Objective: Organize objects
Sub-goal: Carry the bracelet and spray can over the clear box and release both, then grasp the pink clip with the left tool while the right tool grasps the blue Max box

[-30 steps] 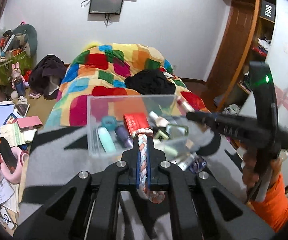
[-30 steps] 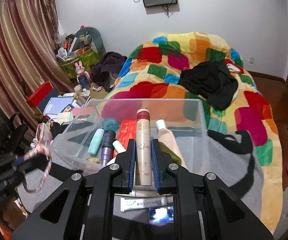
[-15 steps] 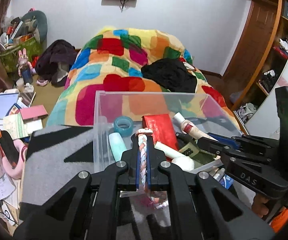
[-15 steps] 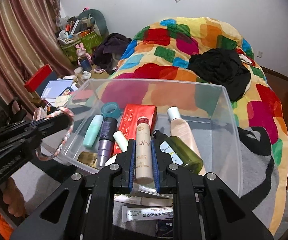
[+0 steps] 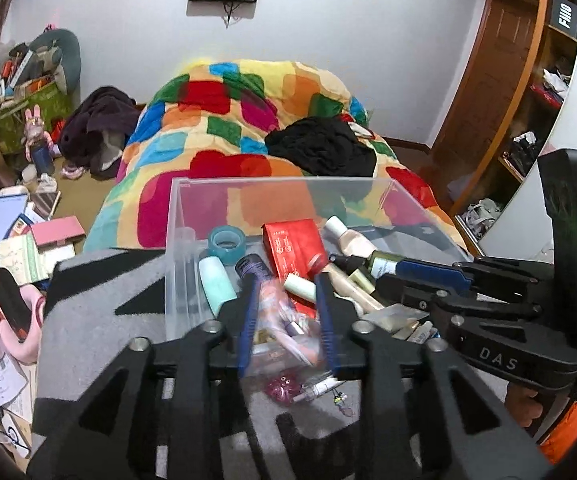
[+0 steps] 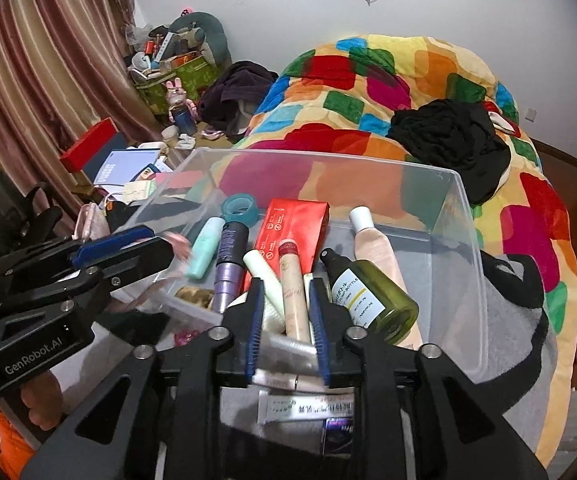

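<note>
Half a second earlier both tools were clamped, the left on a braided band and the right on a cream tube; now both stand spread. The left tool (image 5: 284, 316) has let go, and the braided band (image 5: 284, 320) is only a pink blur between its fingers, apparently falling at the near wall of the clear bin (image 6: 454, 200). The right tool (image 6: 286, 316) has its fingers apart on either side of the cream tube (image 6: 294, 292), which lies in the bin among the other toiletries.

Much of the sorting looks done: a teal tape roll (image 6: 240, 208), a mint bottle (image 6: 205, 252), a purple tube (image 6: 230, 264), a red packet (image 6: 294, 226), a pink bottle (image 6: 372, 244) and an olive spray bottle (image 6: 368, 296) already lie inside. Several things remain outside on the grey blanket (image 5: 100, 316) that covers the bed: a white tube (image 6: 306, 408), a dark packet (image 6: 336, 434), a pink hair ornament (image 5: 282, 386) and a small charm (image 5: 342, 402).

The bin's near wall stands between those leftovers and its floor, and the two tools crowd the same corner. The patchwork duvet (image 6: 388, 80) and black garment (image 6: 448, 136) lie well behind.
</note>
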Demonstrator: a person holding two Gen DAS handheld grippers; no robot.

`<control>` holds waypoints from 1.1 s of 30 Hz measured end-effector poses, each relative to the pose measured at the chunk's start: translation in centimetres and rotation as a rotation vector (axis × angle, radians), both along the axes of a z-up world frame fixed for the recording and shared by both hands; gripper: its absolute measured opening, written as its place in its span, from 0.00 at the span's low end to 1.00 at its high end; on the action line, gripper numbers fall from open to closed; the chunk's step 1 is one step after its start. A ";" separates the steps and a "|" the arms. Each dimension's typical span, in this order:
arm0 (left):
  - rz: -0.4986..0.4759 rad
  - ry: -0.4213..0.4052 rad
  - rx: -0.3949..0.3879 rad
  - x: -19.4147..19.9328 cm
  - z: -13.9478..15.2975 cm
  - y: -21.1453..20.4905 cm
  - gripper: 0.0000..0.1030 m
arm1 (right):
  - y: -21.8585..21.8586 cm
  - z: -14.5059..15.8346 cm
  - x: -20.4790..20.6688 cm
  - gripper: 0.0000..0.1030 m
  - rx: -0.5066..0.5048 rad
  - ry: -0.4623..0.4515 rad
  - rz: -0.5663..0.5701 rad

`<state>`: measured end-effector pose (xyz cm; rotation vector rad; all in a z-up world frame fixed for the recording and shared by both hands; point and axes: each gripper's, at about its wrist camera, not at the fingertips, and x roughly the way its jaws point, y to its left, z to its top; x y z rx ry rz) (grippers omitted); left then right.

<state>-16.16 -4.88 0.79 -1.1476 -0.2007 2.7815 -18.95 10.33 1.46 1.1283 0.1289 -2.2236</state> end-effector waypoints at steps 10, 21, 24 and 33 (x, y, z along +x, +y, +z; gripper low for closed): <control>-0.003 0.105 -0.037 3.5 3.0 0.8 0.63 | 3.0 2.7 3.3 0.45 -0.001 0.115 -0.022; -0.059 0.000 -0.085 5.6 -1.3 2.1 0.64 | 6.9 -0.2 5.4 0.68 0.074 0.100 -0.063; -0.083 -0.065 -0.095 5.3 -3.4 2.4 0.64 | 7.1 -2.4 5.0 0.68 0.104 0.032 -0.051; -0.133 -0.171 -0.149 4.6 -5.9 4.2 0.57 | 6.4 -6.1 4.0 0.68 0.150 -0.073 -0.023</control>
